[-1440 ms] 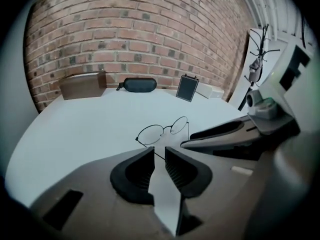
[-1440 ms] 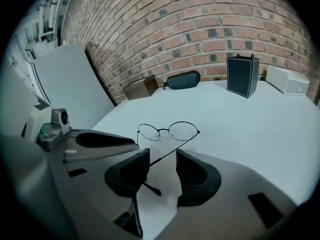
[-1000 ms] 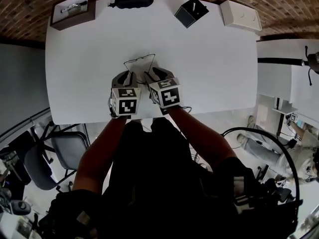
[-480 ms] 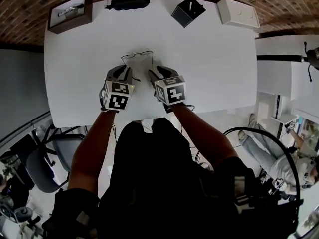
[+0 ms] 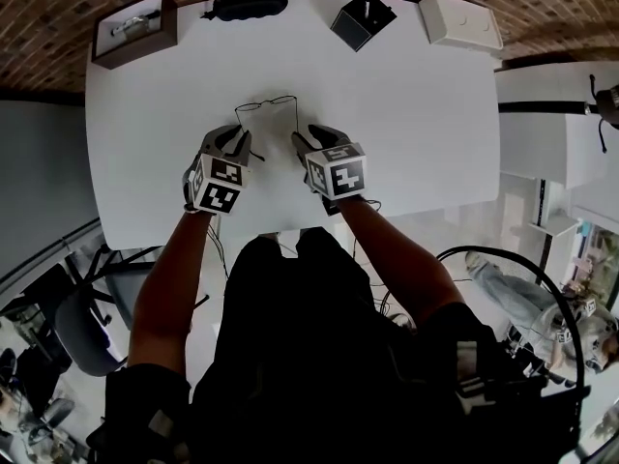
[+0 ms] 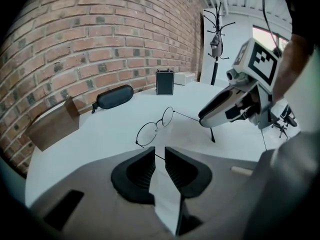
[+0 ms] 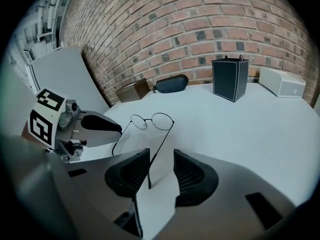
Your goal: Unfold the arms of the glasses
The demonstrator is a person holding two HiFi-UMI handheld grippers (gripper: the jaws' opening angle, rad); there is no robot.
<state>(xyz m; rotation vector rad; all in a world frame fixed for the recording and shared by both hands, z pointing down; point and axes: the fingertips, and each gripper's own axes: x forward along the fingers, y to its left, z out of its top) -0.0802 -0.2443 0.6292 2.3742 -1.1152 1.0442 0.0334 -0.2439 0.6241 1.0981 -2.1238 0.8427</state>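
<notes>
Thin black wire-rimmed glasses (image 5: 266,103) (image 6: 146,134) (image 7: 162,120) stand on the white table (image 5: 416,114), lenses away from me, both arms spread back toward the grippers. My left gripper (image 5: 232,135) (image 6: 160,151) has its jaws close together with a narrow gap. The glasses' left arm runs into that gap near one pad. My right gripper (image 5: 308,135) (image 7: 161,156) is open wider. The right arm lies between its jaws, closer to the left pad, its bent tip hanging in the gap. Each gripper shows in the other's view, the right gripper (image 6: 215,116) and the left gripper (image 7: 107,124).
Along the far edge by the brick wall stand a brown box (image 5: 133,25), a black glasses case (image 5: 250,2), a black box (image 5: 361,19) and a white box (image 5: 461,25). The table's near edge (image 5: 271,232) runs just behind the grippers.
The left gripper has moved left and rolled, and the glasses' left arm has swung outward with it. The frame went from a folded triangle to spread arms. The right gripper shifted slightly right.
</notes>
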